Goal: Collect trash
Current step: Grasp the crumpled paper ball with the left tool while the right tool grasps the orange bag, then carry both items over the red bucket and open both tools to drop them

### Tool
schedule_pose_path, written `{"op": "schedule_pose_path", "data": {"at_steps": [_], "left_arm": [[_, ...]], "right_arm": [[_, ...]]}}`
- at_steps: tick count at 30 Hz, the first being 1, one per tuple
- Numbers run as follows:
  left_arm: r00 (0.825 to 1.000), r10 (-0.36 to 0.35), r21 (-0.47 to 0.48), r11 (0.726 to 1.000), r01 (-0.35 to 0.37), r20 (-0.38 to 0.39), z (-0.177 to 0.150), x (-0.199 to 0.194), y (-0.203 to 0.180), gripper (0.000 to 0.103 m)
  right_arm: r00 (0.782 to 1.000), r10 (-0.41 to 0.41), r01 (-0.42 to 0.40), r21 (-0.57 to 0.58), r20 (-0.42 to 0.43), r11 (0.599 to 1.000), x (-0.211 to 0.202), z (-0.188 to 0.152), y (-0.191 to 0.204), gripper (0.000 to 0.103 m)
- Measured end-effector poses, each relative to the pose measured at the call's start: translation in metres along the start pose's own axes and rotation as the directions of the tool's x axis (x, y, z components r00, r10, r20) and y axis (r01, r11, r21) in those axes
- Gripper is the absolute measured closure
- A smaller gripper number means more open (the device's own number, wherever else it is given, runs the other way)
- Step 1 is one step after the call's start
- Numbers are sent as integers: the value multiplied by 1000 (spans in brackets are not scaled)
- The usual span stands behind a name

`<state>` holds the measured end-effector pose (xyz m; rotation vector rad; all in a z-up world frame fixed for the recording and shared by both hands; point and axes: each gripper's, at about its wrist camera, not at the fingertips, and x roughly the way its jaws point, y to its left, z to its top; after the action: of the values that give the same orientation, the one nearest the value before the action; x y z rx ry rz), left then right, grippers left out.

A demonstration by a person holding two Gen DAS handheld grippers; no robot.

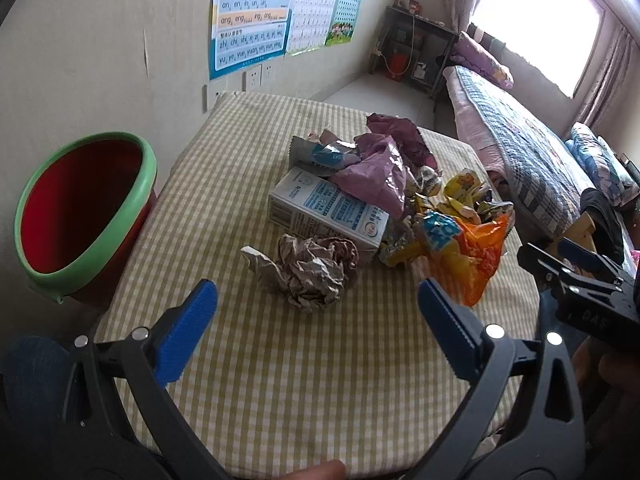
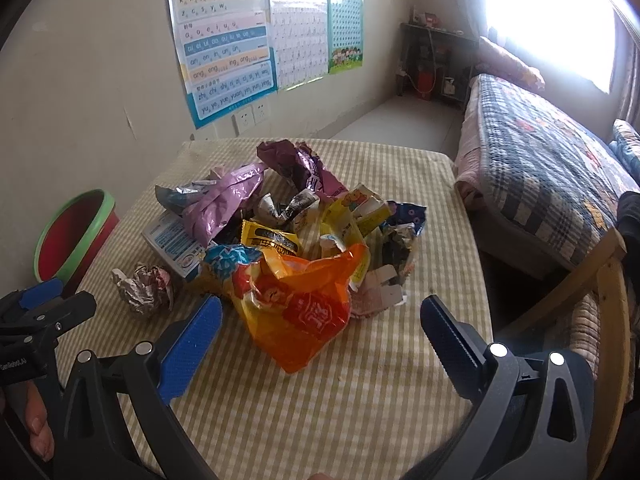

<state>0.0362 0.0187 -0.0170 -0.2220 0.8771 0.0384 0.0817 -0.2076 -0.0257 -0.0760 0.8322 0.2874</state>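
A heap of trash lies on the checked table (image 1: 280, 380): a crumpled paper ball (image 1: 308, 270), a white and blue milk carton (image 1: 328, 212), pink and purple wrappers (image 1: 380, 164), yellow packets, and an orange bag (image 1: 480, 264). My left gripper (image 1: 316, 300) is open, just short of the paper ball. In the right wrist view my right gripper (image 2: 320, 316) is open around the near end of the orange bag (image 2: 308, 304), fingers apart from it. The red bin with a green rim (image 1: 84, 208) stands off the table's left edge.
A wall with posters (image 1: 256, 16) runs along the left. A bed with a plaid quilt (image 2: 540, 152) lies to the right, and a wooden chair (image 2: 600, 280) stands by the table's right edge. A dark shelf (image 1: 416, 48) is at the far end.
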Motion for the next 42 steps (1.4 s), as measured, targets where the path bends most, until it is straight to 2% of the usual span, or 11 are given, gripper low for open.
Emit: {"op": "schedule_pose_path", "data": {"at_steps": [11, 17, 18, 20, 22, 23, 24, 26, 28, 31, 42], "left_arm": [[994, -7, -42, 999, 2, -113, 12, 38, 18, 5], [986, -25, -49, 999, 18, -162, 14, 56, 17, 11], [986, -29, -52, 998, 21, -165, 14, 60, 17, 13], [985, -35, -58, 998, 25, -169, 13, 67, 17, 20], [984, -33, -57, 998, 23, -178, 11, 72, 16, 35], [983, -31, -57, 998, 21, -183, 10, 74, 17, 38], [982, -31, -60, 998, 20, -187, 8, 76, 18, 45], [982, -44, -69, 997, 32, -183, 8, 75, 20, 50], [984, -51, -66, 997, 40, -169, 8, 70, 20, 62], [984, -57, -51, 997, 49, -166, 7, 66, 17, 70], [990, -63, -37, 998, 58, -128, 9, 36, 15, 73]], "right_arm": [[996, 47, -45, 27, -77, 999, 29, 11, -9, 7], [992, 73, -68, 50, -105, 996, 48, 15, -9, 7], [991, 79, -73, 58, -109, 996, 51, 15, -10, 7], [988, 90, -81, 78, -128, 994, 58, 14, -12, 23], [982, 116, -104, 87, -151, 991, 64, 11, -13, 35], [980, 116, -104, 83, -161, 991, 66, 9, -12, 44], [980, 116, -105, 78, -163, 991, 67, 8, -12, 47], [979, 128, -117, 76, -158, 990, 65, 7, -11, 48], [979, 141, -130, 79, -147, 988, 61, 6, -11, 51], [979, 150, -140, 76, -138, 987, 54, 5, -7, 53], [990, 126, -124, 38, -58, 992, 18, 11, 0, 53]]}}
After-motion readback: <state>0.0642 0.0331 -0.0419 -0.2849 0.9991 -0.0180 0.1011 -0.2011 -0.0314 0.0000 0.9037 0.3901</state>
